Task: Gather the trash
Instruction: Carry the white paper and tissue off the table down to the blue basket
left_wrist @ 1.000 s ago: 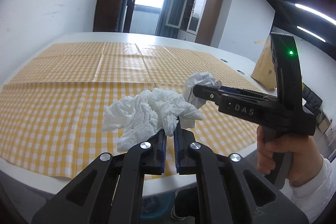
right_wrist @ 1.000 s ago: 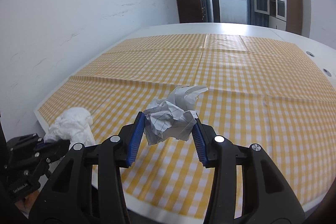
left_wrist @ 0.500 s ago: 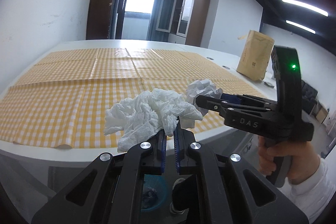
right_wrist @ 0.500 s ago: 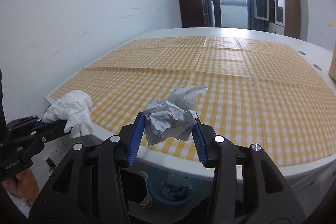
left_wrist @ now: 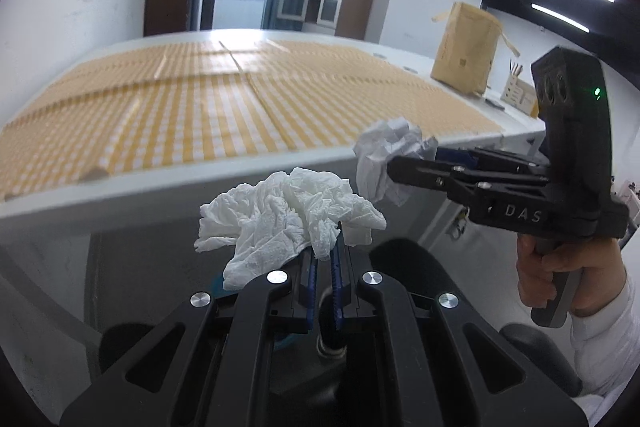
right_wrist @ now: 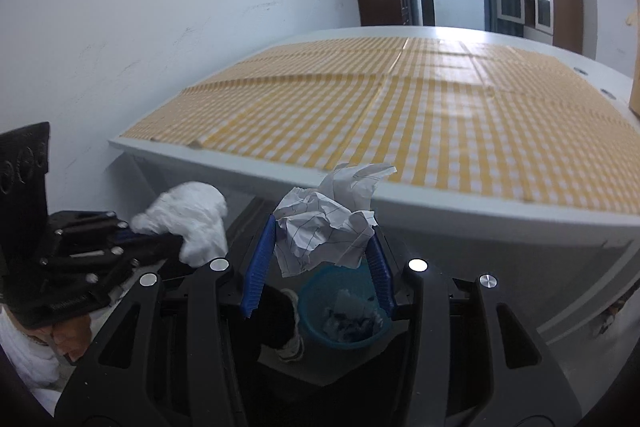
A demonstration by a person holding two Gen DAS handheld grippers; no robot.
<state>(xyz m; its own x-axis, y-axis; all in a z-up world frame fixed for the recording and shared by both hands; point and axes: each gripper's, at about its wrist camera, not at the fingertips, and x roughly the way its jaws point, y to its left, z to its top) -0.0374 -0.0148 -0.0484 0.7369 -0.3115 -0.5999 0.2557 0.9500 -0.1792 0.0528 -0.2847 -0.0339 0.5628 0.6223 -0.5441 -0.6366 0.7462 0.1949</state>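
The table [right_wrist: 460, 215] fills the upper half of both views, white-edged and covered by a yellow checked cloth [right_wrist: 400, 115] with fold creases. At its far right corner in the left wrist view stands a brown paper bag [left_wrist: 468, 47], with a small pen holder [left_wrist: 516, 91] beside it.

Below the table edge, on the floor, sits a blue bin [right_wrist: 344, 311] with scraps already inside; in the right wrist view it lies directly under the right tongs. A shoe [right_wrist: 294, 331] shows just left of the bin.

The right tongs [right_wrist: 320, 247] are held off the table, in front of its near edge, and are clenched on a crumpled sheet of lined paper [right_wrist: 324, 227], which is wedged between the two blue pads [right_wrist: 258, 267]. In the left wrist view the same tongs [left_wrist: 394, 167] reach in from the right, gripped by a hand [left_wrist: 560, 267] in a white sleeve, a green light glowing on the housing.

The left tongs [left_wrist: 324, 267] are also off the table, lower than its edge, with the pads nearly together and pinching a wad of white tissue [left_wrist: 288, 219] that billows out above the tips. The right wrist view shows that tissue [right_wrist: 188, 219] at lower left, well apart from the paper.
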